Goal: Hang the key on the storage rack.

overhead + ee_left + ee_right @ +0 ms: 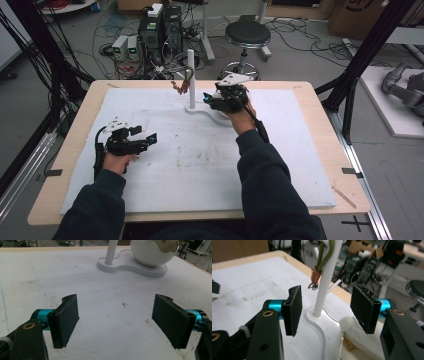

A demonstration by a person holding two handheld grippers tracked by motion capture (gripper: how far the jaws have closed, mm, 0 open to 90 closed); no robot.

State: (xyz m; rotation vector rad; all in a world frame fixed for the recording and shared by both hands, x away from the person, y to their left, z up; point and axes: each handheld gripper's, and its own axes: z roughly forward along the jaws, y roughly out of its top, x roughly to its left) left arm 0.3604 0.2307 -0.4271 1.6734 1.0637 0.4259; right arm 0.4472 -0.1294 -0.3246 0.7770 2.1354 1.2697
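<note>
A white stand has a curved base and an upright post at the far middle of the white foam board. An olive-green strap hangs from the post, ending in a brown tab with a small metal clasp. A white rounded shell sits on the base. My right gripper is open beside the post, which stands between and beyond its jaws. My left gripper is open over bare board at the left, well short of the stand.
The foam board lies on a wooden table. Beyond the far edge are a black stool, computer boxes and floor cables. Black frame legs stand at both sides.
</note>
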